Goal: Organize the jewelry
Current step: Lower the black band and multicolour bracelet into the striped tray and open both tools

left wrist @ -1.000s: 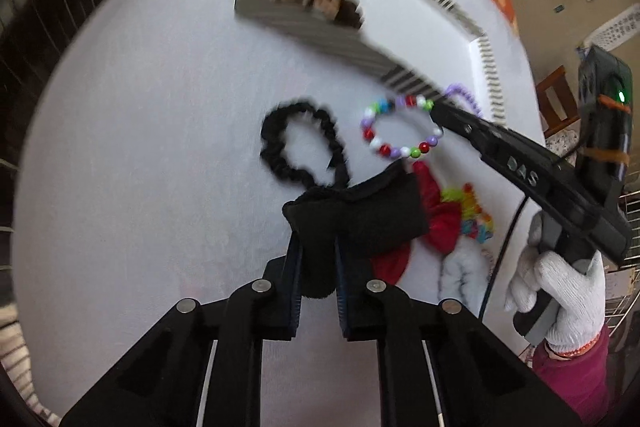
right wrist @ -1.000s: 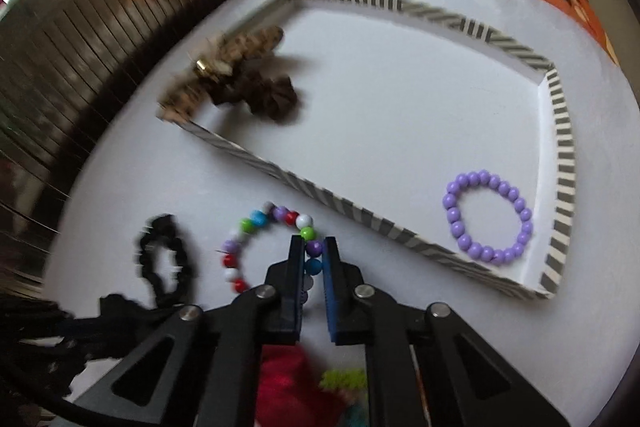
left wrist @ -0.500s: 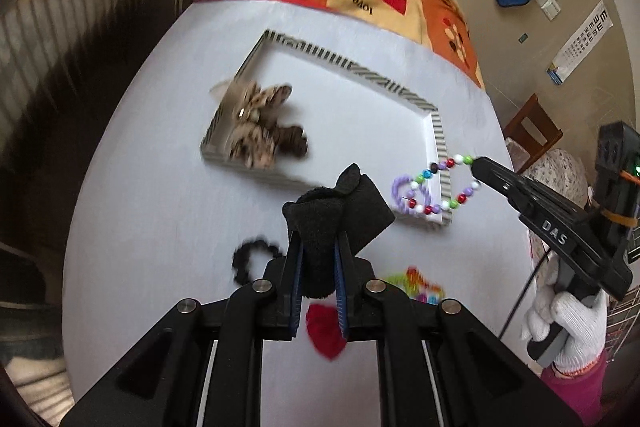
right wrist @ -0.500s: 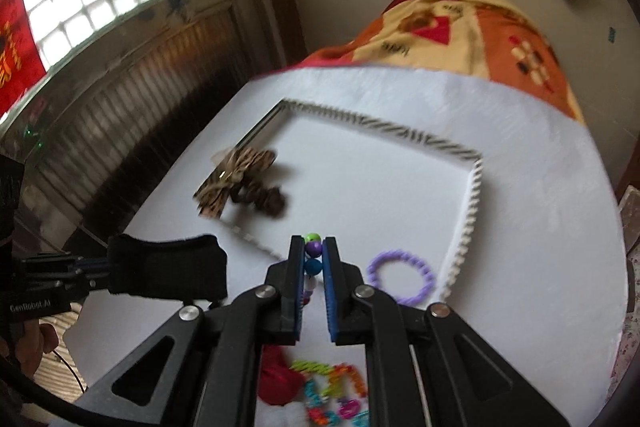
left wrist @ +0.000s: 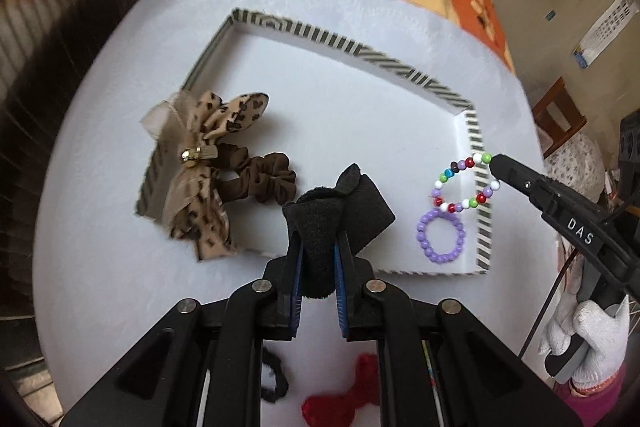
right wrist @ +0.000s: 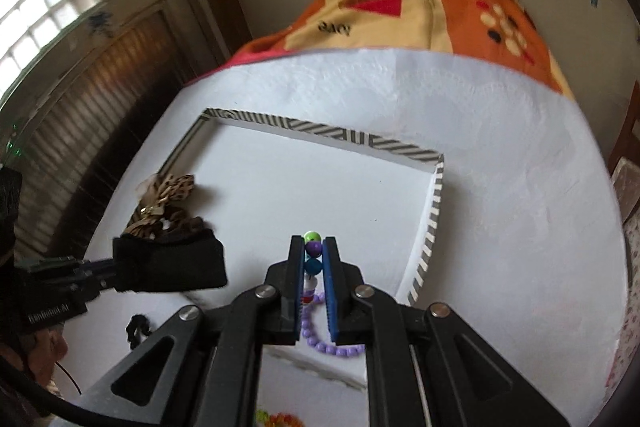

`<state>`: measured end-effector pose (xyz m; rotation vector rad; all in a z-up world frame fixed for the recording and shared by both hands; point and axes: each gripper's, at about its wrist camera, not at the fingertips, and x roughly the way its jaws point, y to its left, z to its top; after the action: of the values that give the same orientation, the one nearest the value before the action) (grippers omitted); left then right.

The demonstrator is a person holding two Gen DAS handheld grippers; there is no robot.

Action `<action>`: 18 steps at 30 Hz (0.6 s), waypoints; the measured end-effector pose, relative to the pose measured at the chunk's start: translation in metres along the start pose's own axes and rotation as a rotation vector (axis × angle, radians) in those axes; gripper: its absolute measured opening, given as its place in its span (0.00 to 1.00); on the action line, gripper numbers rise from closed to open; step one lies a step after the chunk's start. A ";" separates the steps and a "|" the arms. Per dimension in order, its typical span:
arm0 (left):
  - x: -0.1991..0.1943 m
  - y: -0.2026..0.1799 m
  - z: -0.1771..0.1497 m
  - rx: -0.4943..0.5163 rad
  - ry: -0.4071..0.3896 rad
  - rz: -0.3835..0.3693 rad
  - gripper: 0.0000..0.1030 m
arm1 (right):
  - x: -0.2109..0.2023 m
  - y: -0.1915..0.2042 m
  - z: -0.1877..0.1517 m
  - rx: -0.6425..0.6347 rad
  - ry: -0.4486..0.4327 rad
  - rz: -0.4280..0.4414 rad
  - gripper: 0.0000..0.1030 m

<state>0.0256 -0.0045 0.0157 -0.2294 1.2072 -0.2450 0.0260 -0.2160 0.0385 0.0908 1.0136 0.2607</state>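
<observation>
While both grippers hang over the striped tray (left wrist: 476, 131), each clamps one piece.
Left gripper (left wrist: 316, 267) pinches a black bow (left wrist: 340, 211); right gripper (right wrist: 313, 263) grips the multicolored bead bracelet (left wrist: 464, 183) above the tray's right edge. Inside lie a leopard bow scrunchie (left wrist: 208, 163) and purple bracelet (left wrist: 442, 237).

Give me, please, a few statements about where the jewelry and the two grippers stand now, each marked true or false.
1. The left gripper is shut on the black bow. True.
2. The right gripper is empty. False: it is shut on the multicolored bead bracelet.
3. The purple bead bracelet lies inside the striped tray. True.
4. The leopard bow lies outside the tray on the table. False: it rests at the tray's left side, draped over its rim.
</observation>
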 end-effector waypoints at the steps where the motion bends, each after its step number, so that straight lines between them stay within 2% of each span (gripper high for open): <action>1: 0.008 0.001 0.002 -0.003 0.013 0.009 0.04 | 0.006 0.000 -0.001 0.003 0.007 -0.008 0.09; 9: 0.035 0.007 0.012 0.004 0.048 0.054 0.04 | 0.047 -0.035 -0.012 0.069 0.067 -0.144 0.09; 13: 0.040 0.009 0.011 0.007 0.051 0.075 0.04 | 0.058 -0.037 -0.019 0.048 0.078 -0.199 0.09; 14: 0.041 0.008 0.010 0.012 0.049 0.084 0.07 | 0.061 -0.037 -0.020 0.047 0.080 -0.198 0.09; 16: 0.041 0.005 0.010 0.016 0.046 0.093 0.13 | 0.064 -0.036 -0.020 0.047 0.081 -0.187 0.15; 17: 0.041 0.005 0.010 0.014 0.047 0.097 0.18 | 0.064 -0.036 -0.021 0.043 0.079 -0.189 0.24; 18: 0.041 0.006 0.010 0.009 0.047 0.099 0.21 | 0.062 -0.035 -0.022 0.039 0.075 -0.195 0.37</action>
<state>0.0487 -0.0105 -0.0191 -0.1561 1.2605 -0.1703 0.0444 -0.2348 -0.0316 0.0174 1.0939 0.0668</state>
